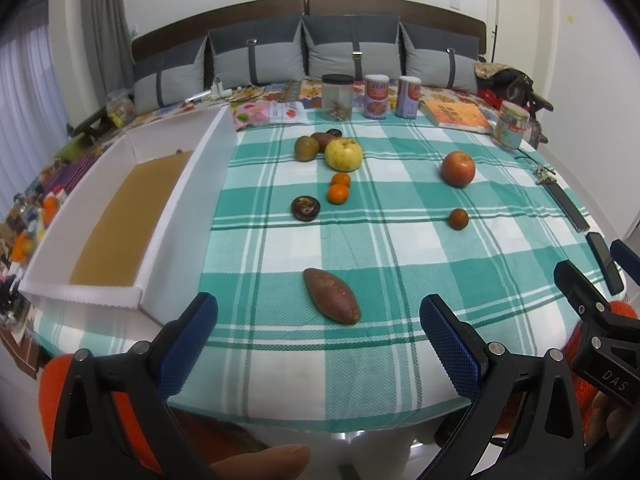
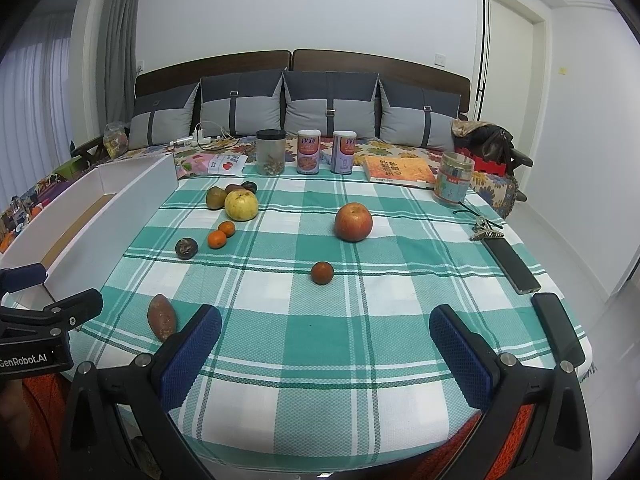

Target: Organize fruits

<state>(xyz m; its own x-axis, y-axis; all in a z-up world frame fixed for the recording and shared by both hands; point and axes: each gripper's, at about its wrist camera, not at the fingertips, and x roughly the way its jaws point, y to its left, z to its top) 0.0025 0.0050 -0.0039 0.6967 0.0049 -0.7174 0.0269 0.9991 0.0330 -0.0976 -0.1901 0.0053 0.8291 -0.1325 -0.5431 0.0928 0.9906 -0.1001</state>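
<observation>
Bench [image 1: 400,264], checked cloth. White box [image 1: 168,200], left edge, no fruit visible inside. Red apple [image 2: 353,222], yellow apple [image 1: 343,154], sweet potato [image 1: 332,295], tangerines [image 1: 338,193]: loose on cloth. Left tongs [image 1: 318,344], right tongs [image 2: 325,354]: spread, holding nothing.

Cloth [image 1: 360,360] under both claws: teal-and-white plaid, thin dark-green lines. Left gripper [image 1: 318,346] and right gripper [image 2: 325,354]: black frames, blue textured pads. Just ahead of left claw: reddish-brown sweet potato [image 1: 332,295]. Far ahead of it: yellow apple [image 1: 343,154], olive-brown kiwi [image 1: 306,148], two orange tangerines [image 1: 338,187]. Ahead of right claw: dark orange-red small fruit [image 2: 322,272], beyond it red-orange apple [image 2: 353,222]. Left of left claw: white tray [image 1: 184,184], tan floor. Far back: grey cushions [image 2: 330,110], darker grey tops and straps.
</observation>
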